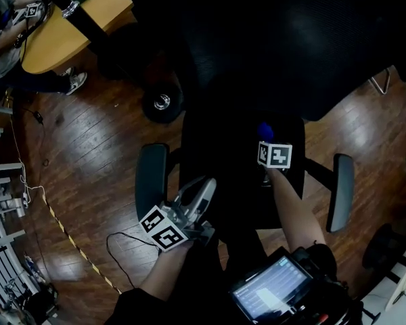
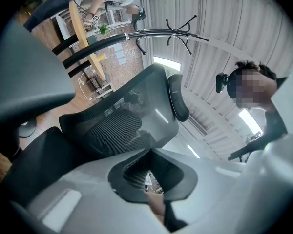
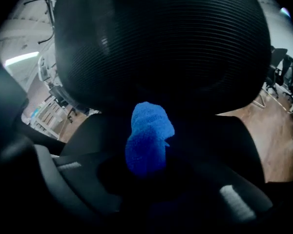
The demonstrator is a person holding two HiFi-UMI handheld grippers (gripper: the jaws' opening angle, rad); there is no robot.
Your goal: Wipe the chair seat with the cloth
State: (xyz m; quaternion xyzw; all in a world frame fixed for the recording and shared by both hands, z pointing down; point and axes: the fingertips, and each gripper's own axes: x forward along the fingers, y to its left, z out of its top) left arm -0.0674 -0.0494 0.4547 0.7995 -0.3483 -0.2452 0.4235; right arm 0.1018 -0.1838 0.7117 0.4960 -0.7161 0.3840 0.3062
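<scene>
Over the chair seat (image 1: 223,181), toward its back edge: right claw (image 3: 145,167), closed on the cloth (image 3: 147,133).

Hidden or unclear:
- The seat reads almost black in the head view, and its edges are hard to trace against the backrest (image 1: 271,39).
- Whether the cloth touches the seat cannot be told.
- From above, only a small tuft of cloth shows past the right claw's marker cube (image 1: 275,155), which covers the rest.
- The right claw's own jaws lie deep in shadow, outlines only.

Left claw (image 2: 151,151): jaws together, nothing between them. It is held at the seat's front left corner, just beside the armrest (image 1: 152,179) on that edge. It is tilted upward, so its view takes in the backrest mesh and the ceiling.

Cloth: bright blue with a fuzzy pile, bunched into an upright lump standing out of the jaws. One small flap sticks out at its right side.
</scene>
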